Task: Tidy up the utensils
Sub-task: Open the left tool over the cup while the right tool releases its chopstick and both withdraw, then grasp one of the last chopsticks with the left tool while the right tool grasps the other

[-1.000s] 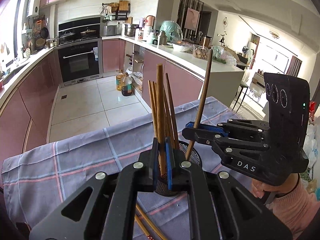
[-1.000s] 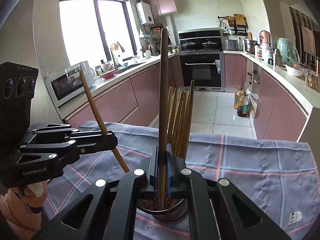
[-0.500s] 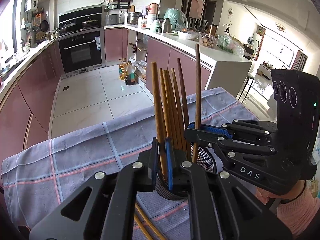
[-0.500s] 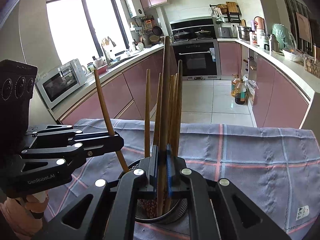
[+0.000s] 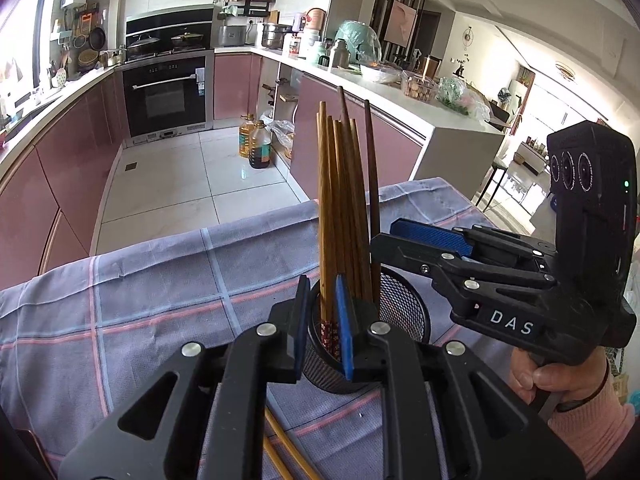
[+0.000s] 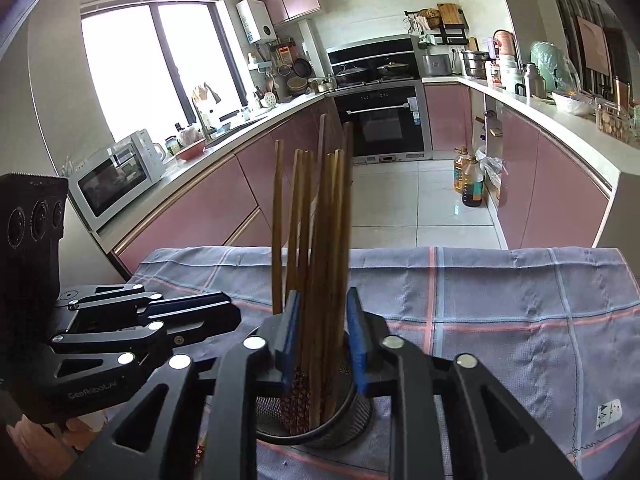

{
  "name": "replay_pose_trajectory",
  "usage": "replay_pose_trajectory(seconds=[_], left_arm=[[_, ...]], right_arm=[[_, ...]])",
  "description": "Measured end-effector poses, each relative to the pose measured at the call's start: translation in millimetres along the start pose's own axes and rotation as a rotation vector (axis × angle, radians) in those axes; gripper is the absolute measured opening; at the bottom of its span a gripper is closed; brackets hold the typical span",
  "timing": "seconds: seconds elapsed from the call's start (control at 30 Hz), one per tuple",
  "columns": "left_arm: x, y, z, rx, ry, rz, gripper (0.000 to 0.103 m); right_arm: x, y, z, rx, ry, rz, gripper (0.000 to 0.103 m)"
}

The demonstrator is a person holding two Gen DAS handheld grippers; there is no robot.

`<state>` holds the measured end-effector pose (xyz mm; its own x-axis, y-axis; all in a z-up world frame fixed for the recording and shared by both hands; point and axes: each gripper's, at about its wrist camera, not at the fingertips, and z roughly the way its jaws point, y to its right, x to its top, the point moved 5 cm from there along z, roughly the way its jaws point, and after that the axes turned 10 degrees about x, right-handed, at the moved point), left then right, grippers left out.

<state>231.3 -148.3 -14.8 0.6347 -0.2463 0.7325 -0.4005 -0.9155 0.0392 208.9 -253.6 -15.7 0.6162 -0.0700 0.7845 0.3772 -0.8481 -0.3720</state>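
A black mesh holder [image 5: 400,312] stands on the checked cloth and holds several wooden chopsticks [image 5: 344,200] upright. It also shows in the right wrist view [image 6: 332,420], with the chopsticks [image 6: 320,240] standing in it. My left gripper [image 5: 322,320] is open over the holder's near rim, a chopstick standing loose between its blue pads. My right gripper [image 6: 322,340] is open over the holder, its pads either side of the bundle. It shows from the side in the left wrist view [image 5: 384,236], and the left gripper shows in the right wrist view [image 6: 232,312].
Two loose chopsticks [image 5: 284,452] lie on the grey-blue checked cloth [image 5: 140,300] under my left gripper. The cloth's far edge drops to a tiled kitchen floor. Pink cabinets, an oven and a microwave [image 6: 116,180] stand beyond.
Both grippers lowered their chopsticks into the holder and opened. The two chopsticks now stand loose among the others.
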Motion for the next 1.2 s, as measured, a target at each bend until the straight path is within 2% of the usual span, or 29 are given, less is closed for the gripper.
replay_pose_trajectory(seconds=[0.33, 0.57, 0.8, 1.0, 1.2], left_arm=[[-25, -17, -42, 0.036, 0.101, -0.029, 0.023], [-57, -33, -60, 0.089, 0.107, -0.034, 0.028], [-105, -49, -49, 0.124, 0.018, -0.065, 0.031], [-150, -52, -20, 0.087, -0.115, -0.093, 0.031], [-169, -51, -12, 0.079, -0.151, -0.101, 0.031]], right_arm=[[-17, -24, -32, 0.078, 0.032, -0.039, 0.03], [-43, -64, -49, 0.159, 0.017, -0.118, 0.034], [-91, -78, -23, 0.186, -0.115, -0.109, 0.034], [-132, -81, 6, 0.176, -0.228, -0.071, 0.034], [-150, -93, 19, 0.166, -0.279, -0.084, 0.034]])
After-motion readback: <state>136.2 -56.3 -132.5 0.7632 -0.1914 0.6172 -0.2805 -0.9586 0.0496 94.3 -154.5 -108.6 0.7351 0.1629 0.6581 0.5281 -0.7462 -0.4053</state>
